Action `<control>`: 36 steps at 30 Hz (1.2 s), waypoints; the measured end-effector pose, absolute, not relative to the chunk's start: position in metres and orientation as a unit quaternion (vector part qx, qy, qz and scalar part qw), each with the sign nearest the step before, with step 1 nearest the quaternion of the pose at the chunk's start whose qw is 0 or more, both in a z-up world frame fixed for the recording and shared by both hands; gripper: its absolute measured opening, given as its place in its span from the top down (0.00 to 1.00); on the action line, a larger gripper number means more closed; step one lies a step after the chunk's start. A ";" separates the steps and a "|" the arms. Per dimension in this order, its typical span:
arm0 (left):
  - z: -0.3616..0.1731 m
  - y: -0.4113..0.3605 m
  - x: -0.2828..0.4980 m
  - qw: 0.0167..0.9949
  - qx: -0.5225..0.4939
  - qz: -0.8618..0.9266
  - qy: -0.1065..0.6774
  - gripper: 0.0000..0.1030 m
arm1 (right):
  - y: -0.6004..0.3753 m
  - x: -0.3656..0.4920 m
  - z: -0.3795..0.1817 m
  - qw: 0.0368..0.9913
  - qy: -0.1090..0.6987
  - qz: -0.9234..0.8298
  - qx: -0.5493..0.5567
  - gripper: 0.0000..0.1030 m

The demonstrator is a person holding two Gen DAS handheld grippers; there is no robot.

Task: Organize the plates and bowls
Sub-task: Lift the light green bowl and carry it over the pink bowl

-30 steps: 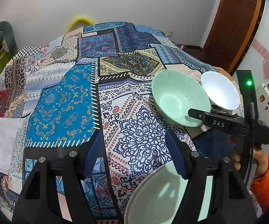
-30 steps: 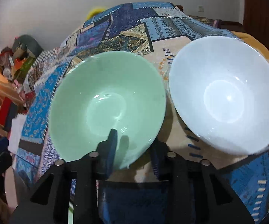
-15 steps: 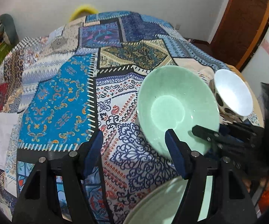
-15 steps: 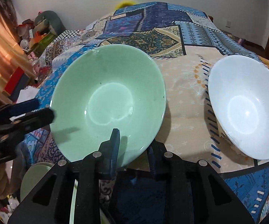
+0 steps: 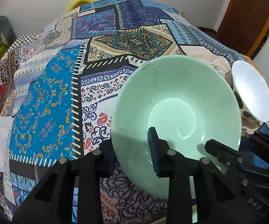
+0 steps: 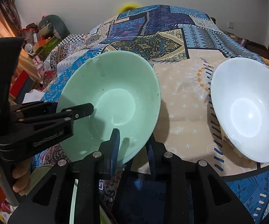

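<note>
A pale green bowl [image 5: 175, 100] [image 6: 115, 93] hangs tilted above the patchwork cloth [image 5: 50, 102], gripped from two sides. My right gripper [image 6: 133, 145] is shut on its near rim, one blue pad inside the bowl and the other under it. In the left wrist view the right gripper [image 5: 237, 143] comes in from the lower right. My left gripper [image 5: 131, 151] [image 6: 71, 106] straddles the left rim with its jaws closing, one finger inside and one behind the wall. A white bowl [image 5: 252, 93] [image 6: 246, 110] rests on the cloth to the right.
A pale green plate [image 6: 41, 173] lies low under the grippers, mostly hidden. A person's hand [image 6: 20, 184] holds the left gripper's handle. Cluttered boxes and toys [image 6: 46, 37] stand at the far left. A brown door [image 5: 246, 18] is at the far right.
The green bowl, held by my right gripper, has come up off the cloth and tilted. My left gripper moved in to it and its jaws narrowed from wide apart onto the rim.
</note>
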State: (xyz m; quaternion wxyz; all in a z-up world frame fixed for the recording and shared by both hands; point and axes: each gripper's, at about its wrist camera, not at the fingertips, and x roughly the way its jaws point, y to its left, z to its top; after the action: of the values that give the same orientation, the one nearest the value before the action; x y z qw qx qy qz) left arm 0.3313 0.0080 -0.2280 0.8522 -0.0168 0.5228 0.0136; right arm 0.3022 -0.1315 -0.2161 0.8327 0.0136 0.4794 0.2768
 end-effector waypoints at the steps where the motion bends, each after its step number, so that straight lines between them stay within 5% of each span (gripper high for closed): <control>1: -0.230 0.008 0.333 0.852 -0.015 0.016 0.523 0.72 | -0.132 0.302 -0.216 0.833 0.480 0.277 0.015 0.76; 16: -0.215 0.004 0.317 0.864 -0.002 0.004 0.504 0.82 | -0.142 0.295 -0.206 0.837 0.477 0.261 0.048 0.77; 36: -0.142 0.009 0.237 0.903 -0.027 -0.004 0.428 0.82 | -0.137 0.247 -0.151 0.856 0.432 0.278 0.056 0.77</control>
State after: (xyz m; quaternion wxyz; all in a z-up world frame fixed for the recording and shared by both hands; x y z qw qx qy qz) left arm 0.2365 0.0088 -0.1419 0.9032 -0.0265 0.4284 -0.0039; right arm 0.2469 -0.1371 -0.1509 0.8563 0.0563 0.4319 0.2777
